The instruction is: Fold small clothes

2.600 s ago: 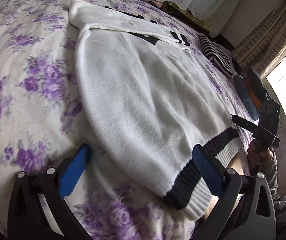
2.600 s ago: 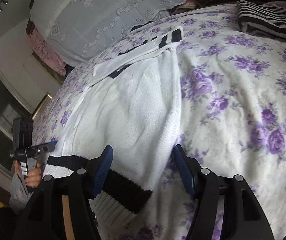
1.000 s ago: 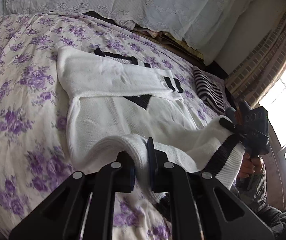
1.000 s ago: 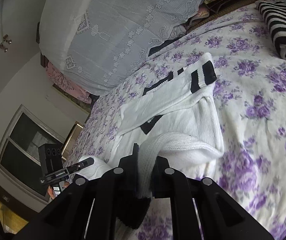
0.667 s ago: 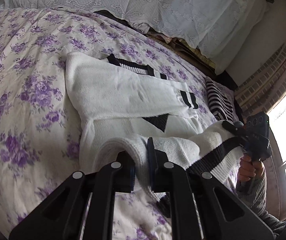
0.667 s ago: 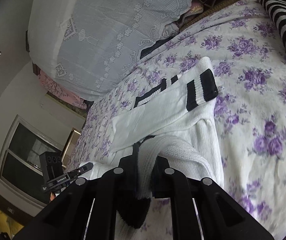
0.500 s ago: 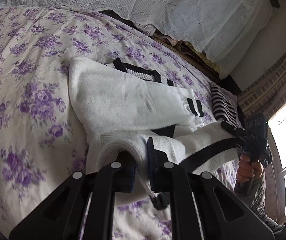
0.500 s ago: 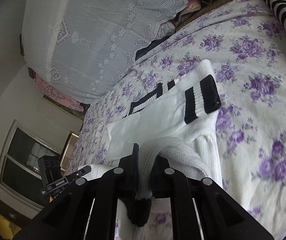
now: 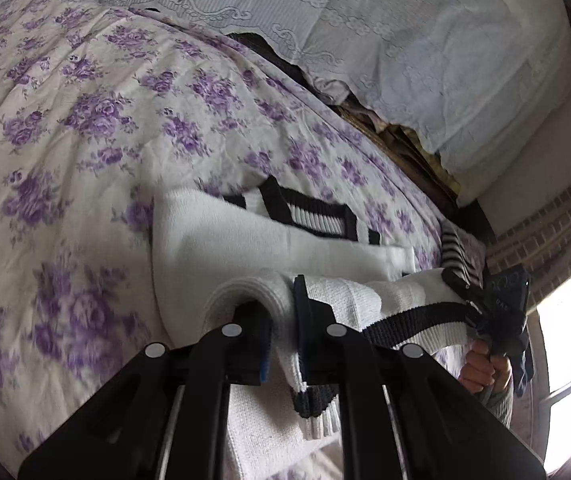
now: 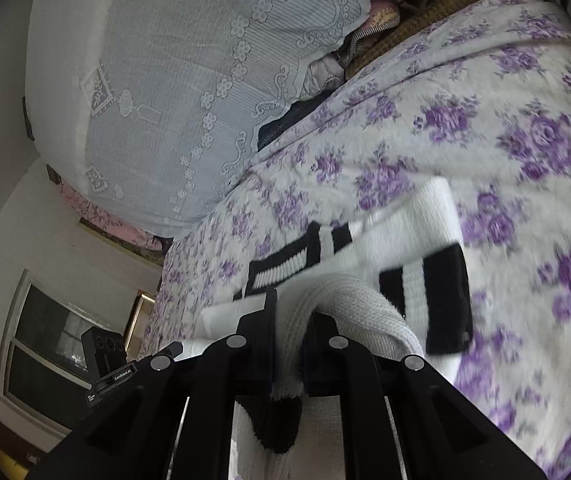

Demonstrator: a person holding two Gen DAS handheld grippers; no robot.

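A white knitted sweater (image 9: 221, 248) with black-striped cuffs and hem lies on a purple-flowered bedspread (image 9: 65, 128). My left gripper (image 9: 283, 312) is shut on the sweater's bottom hem and holds it lifted over the body, near the folded sleeves. My right gripper (image 10: 289, 332) is shut on the hem's other corner, with the sweater (image 10: 405, 236) and its striped cuff (image 10: 441, 296) just ahead. The hem stretches between both grippers. The right gripper also shows in the left wrist view (image 9: 497, 312), and the left gripper in the right wrist view (image 10: 105, 360).
A folded black-and-white striped garment (image 9: 461, 252) lies on the bed to the right. A pile under a white lace cover (image 9: 365, 20) stands at the head of the bed. A window (image 10: 49, 348) is on the left wall.
Both grippers closed on the sweater's hem, lifted it and carried it forward over the body toward the sleeves and collar. The lower half now folds over the upper half.
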